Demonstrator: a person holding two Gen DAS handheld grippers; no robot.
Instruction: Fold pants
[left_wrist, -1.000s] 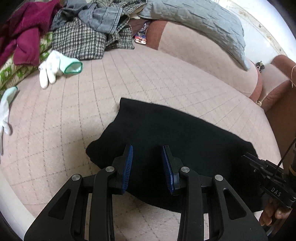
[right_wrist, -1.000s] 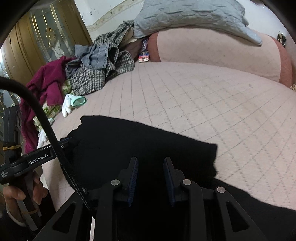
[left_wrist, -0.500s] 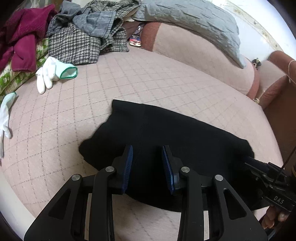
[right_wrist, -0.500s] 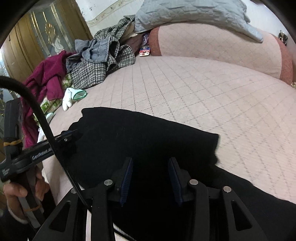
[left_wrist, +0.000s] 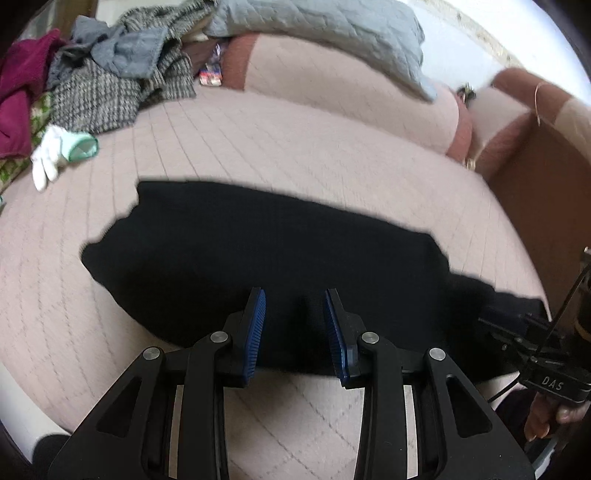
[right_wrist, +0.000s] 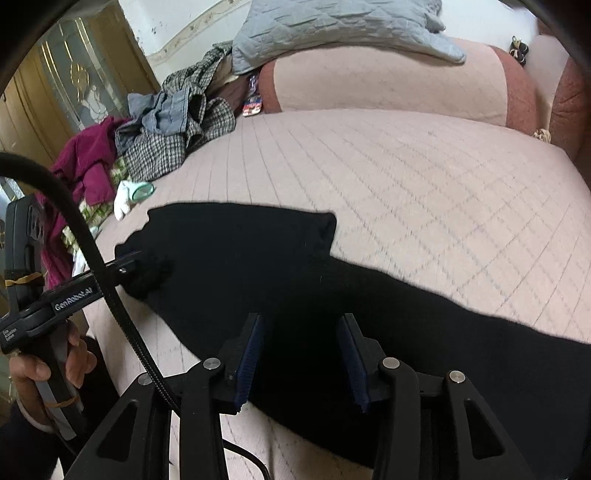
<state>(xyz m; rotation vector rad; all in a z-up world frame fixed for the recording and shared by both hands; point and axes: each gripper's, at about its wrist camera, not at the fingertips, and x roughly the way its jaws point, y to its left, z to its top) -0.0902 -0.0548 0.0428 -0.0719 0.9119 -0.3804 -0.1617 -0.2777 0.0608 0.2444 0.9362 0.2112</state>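
Black pants (left_wrist: 266, 258) lie flat on the pink quilted bed, one end folded over near the left. In the left wrist view my left gripper (left_wrist: 294, 314) is open with its blue pads over the near edge of the pants; no cloth shows between them. In the right wrist view my right gripper (right_wrist: 301, 350) is open wide, over the pants (right_wrist: 280, 266) near the front edge. The left gripper (right_wrist: 129, 266) also shows there, its tip touching the pants' left end.
A heap of clothes (left_wrist: 107, 85) lies at the back left with a white glove (left_wrist: 59, 155) beside it. A grey pillow (left_wrist: 332, 40) rests on the pink bolster (right_wrist: 388, 81). A brown armrest (left_wrist: 517, 122) stands at the right. A cable (right_wrist: 107, 280) crosses the right wrist view.
Both grippers have pulled back toward the front edge of the bed. The right gripper's jaws have opened wider. The pants lie more spread out across the view.
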